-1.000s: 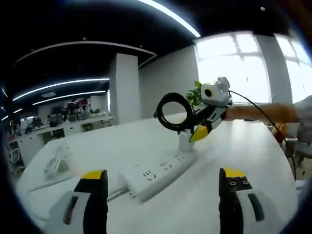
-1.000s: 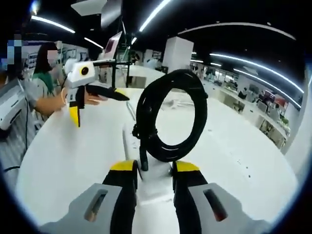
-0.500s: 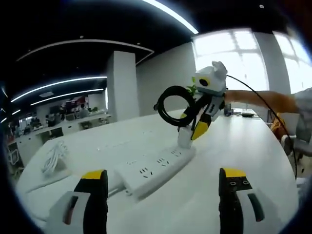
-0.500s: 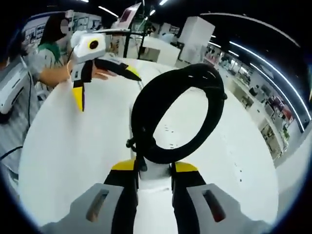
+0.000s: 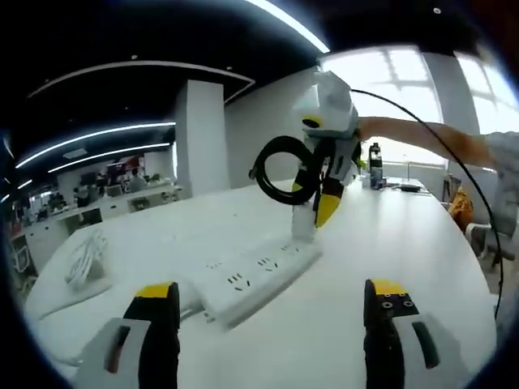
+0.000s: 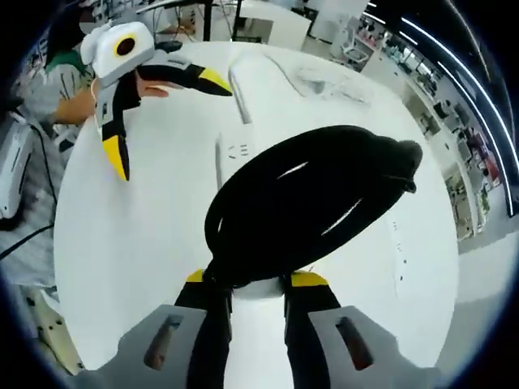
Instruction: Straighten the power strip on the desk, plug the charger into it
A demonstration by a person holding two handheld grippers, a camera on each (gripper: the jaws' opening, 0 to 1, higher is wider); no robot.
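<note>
A white power strip (image 5: 253, 278) lies slantwise on the white desk (image 5: 405, 243), just beyond my open left gripper (image 5: 272, 290). Over its far end stands the white charger (image 5: 302, 220), upright and touching or almost touching the strip. Its black cable coil (image 5: 278, 168) sticks out above. My right gripper (image 5: 313, 197) comes down from above, shut on the charger. In the right gripper view the charger (image 6: 258, 290) sits between my right gripper (image 6: 255, 279) jaws. The coil (image 6: 308, 203) hides the near part of the strip (image 6: 231, 150). My left gripper (image 6: 166, 117) hangs open at the upper left.
A loose bundle of white cable (image 5: 81, 263) lies at the desk's left side, also seen as a white cable (image 6: 324, 81) past the strip. A dark bottle (image 5: 373, 164) stands at the far edge. The person's hand (image 6: 154, 81) and sleeve are at the desk's rim.
My right gripper has tipped from slanting to nearly vertical and swung the charger upright over the strip's far end. The left gripper has stayed put and open.
</note>
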